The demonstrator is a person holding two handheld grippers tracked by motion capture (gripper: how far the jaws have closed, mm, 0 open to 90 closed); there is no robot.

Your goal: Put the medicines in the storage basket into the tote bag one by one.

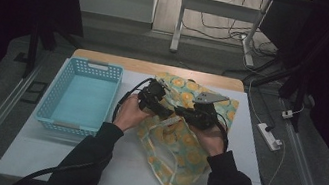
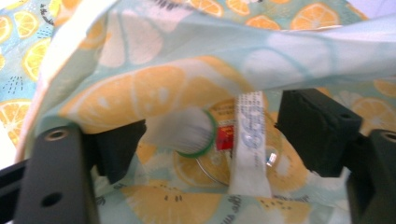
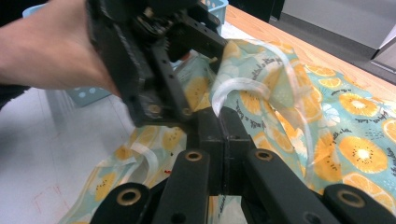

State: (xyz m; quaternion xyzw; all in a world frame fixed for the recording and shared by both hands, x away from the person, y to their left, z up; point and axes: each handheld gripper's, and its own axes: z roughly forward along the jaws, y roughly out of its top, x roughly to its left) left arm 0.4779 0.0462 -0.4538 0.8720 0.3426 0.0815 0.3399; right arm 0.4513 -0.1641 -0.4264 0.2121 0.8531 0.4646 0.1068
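A teal cloth bag [image 1: 193,153] printed with orange slices lies on the table's right half. My left gripper [image 2: 215,140] reaches into its mouth with the jaws apart. Between them, untouched, lies a white stick sachet [image 2: 250,140], beside a round piece with a green rim [image 2: 187,133] and a small red packet [image 2: 224,138]. The bag's upper cloth [image 2: 187,46] arches over the jaws. My right gripper [image 3: 220,123] is shut on the bag's white strap [image 3: 233,88] and holds the opening up. From above, the left gripper [image 1: 162,107] and right gripper [image 1: 184,116] meet at the bag's mouth.
A light blue plastic basket [image 1: 81,96] with nothing visible in it stands left of the bag. A white mat [image 1: 90,161] covers the wooden table. A power strip [image 1: 269,136] and cables lie on the floor at the right. The person's hand [image 3: 46,51] grips the left gripper.
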